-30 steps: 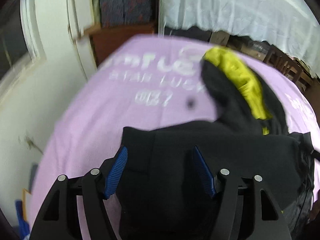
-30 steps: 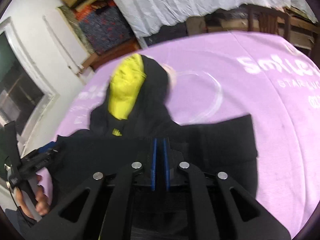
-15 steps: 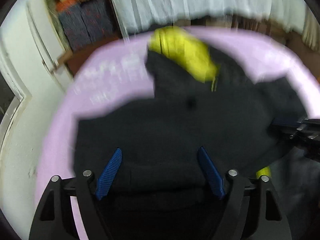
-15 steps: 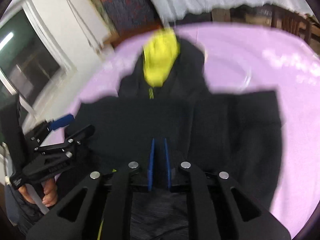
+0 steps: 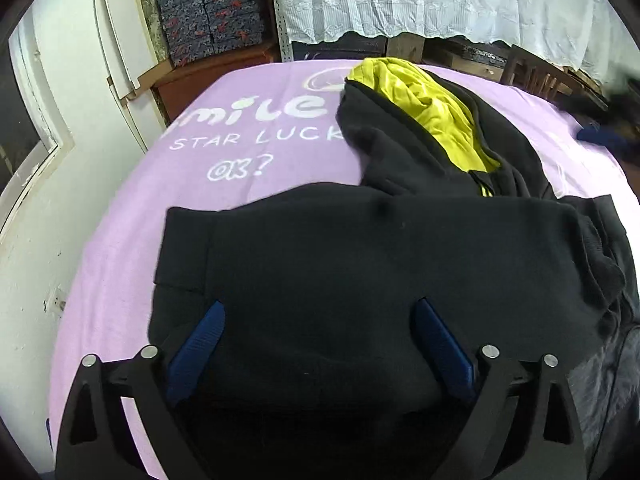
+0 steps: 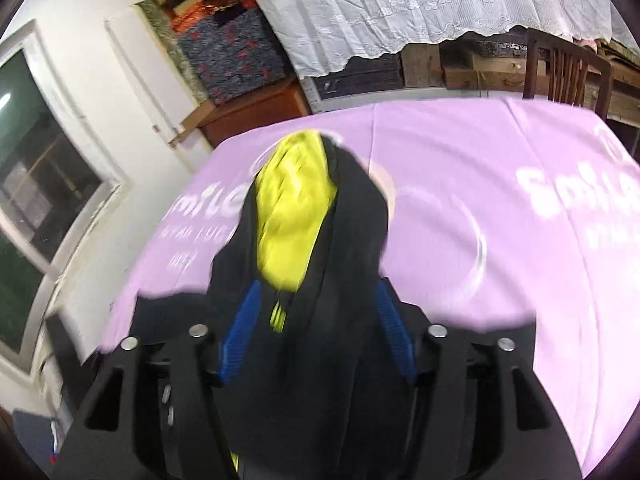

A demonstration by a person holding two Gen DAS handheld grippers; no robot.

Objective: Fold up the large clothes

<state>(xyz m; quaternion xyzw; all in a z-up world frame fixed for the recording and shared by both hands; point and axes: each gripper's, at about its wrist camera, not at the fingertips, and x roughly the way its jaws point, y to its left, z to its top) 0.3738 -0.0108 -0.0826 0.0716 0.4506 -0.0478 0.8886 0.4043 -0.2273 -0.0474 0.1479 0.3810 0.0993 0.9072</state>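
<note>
On the left, the left tool (image 5: 316,340) hangs over the near part of the black hoodie (image 5: 380,264); its jaws are opening wide and the pads press on nothing, probably because the fold is laid down. The hoodie lies on the purple cloth (image 5: 240,184) of the counter, its body folded across and the yellow-lined hood (image 5: 424,108) pointing away. Bare cloth is free left of the hoodie's straight left edge. On the right, the right tool (image 6: 316,332) also is opening, with dark fabric under the gap, not pinched. Beyond it the cloth (image 6: 500,200) is free.
</note>
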